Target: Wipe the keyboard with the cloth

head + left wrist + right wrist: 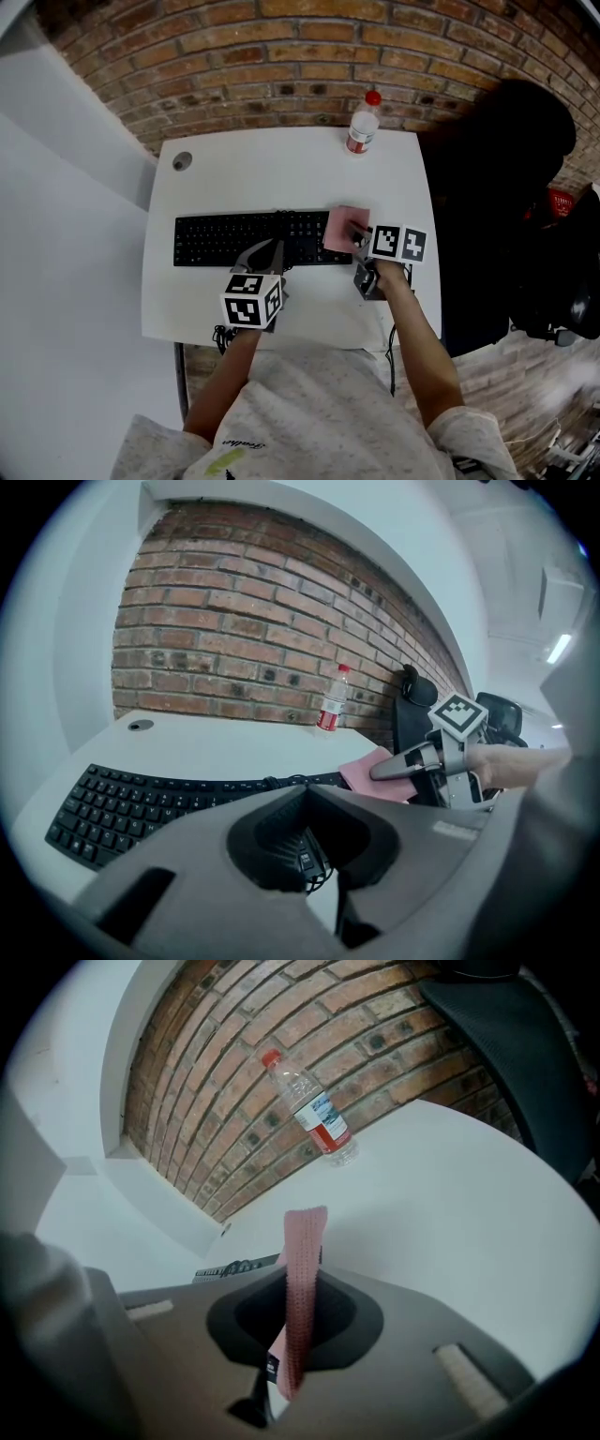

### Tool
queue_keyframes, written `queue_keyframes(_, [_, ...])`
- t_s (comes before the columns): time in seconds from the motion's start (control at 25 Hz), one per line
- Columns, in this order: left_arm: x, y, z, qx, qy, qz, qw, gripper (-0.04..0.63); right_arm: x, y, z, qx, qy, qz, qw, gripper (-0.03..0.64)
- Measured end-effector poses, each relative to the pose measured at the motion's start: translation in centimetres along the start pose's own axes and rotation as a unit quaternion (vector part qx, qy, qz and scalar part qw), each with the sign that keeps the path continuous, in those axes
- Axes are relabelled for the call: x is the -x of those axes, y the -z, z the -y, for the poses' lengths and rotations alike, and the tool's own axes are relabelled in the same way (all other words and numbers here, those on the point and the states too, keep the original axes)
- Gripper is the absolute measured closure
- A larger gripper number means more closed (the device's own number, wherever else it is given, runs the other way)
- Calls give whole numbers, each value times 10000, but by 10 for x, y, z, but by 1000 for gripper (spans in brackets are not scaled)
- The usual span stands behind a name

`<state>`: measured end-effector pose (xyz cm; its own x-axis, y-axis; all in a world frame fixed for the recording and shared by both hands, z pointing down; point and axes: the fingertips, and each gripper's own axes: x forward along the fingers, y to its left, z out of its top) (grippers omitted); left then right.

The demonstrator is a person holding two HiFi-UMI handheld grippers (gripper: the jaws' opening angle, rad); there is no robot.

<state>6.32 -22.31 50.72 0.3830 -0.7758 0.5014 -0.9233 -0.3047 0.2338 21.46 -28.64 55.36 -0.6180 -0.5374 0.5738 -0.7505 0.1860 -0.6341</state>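
At keyboard [225, 239] right end, right gripper [354, 234] jaws pinched tight on pink cloth [339, 225]. Left gripper [270, 249] jaws together, empty, at keyboard front edge. Risk: cloth snags keys and slips from pinch, or drags keyboard sideways.

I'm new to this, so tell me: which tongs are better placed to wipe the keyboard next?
Likely right. The right tongs grip the cloth at the keyboard's right end; the left tongs hold no cloth.

Keyboard [253, 240] lies centred on the table [281, 173]; cloth [339, 230] on its right end; bottle [362, 124] behind.
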Motion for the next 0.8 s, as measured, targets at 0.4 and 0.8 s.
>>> queue_keyframes(0.4, [22,3,-16,14,-71,27,10000,603,16,-10,-20,-51,-167,317,9993,601])
queue_keyframes(0.8, [57,4,-59,121,-125,120,9998,603,23,-7,-112,251,-690,578,9956,601])
